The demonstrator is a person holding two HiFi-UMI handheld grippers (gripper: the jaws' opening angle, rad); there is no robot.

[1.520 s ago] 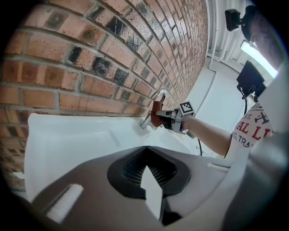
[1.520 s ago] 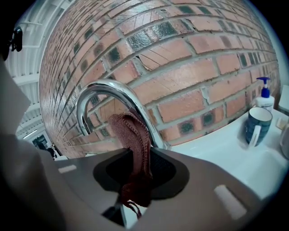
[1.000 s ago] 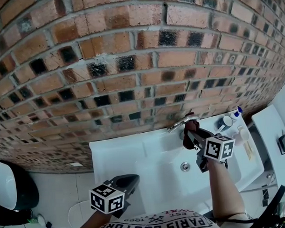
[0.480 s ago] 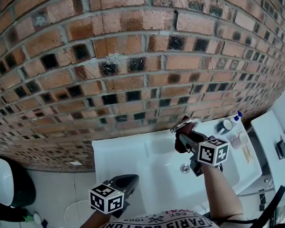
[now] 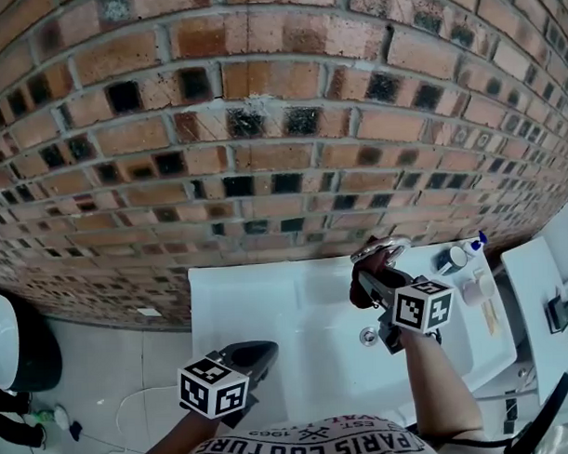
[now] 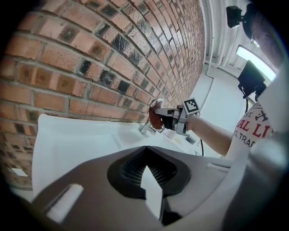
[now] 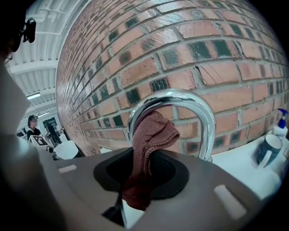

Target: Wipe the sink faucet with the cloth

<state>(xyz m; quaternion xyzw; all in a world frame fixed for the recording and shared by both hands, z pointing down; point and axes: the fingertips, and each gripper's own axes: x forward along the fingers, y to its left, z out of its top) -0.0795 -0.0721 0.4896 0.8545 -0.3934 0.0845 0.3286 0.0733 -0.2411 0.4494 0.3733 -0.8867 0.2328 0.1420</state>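
Observation:
A chrome arched faucet (image 7: pixel 180 101) (image 5: pixel 380 250) (image 6: pixel 151 121) rises at the back of the white sink (image 5: pixel 268 315). My right gripper (image 5: pixel 374 285) (image 7: pixel 140 180) is shut on a dark red knitted cloth (image 7: pixel 149 144) (image 5: pixel 362 282) (image 6: pixel 156 120). The cloth is pressed up inside the faucet's arch, against its left side. My left gripper (image 5: pixel 256 355) (image 6: pixel 151 189) is shut and empty, held low over the sink's front left edge, far from the faucet.
A brick wall (image 5: pixel 262 129) stands right behind the sink. A mug (image 7: pixel 270 149) (image 5: pixel 450 258), a pump bottle (image 7: pixel 281 124) (image 5: pixel 473 246) and small toiletries (image 5: pixel 482 294) sit on the sink's right ledge. A drain (image 5: pixel 368 336) lies in the basin below the right gripper.
The right gripper with the cloth has shifted slightly left and closer under the faucet's arch. The head view has tilted a little. The left gripper stayed put.

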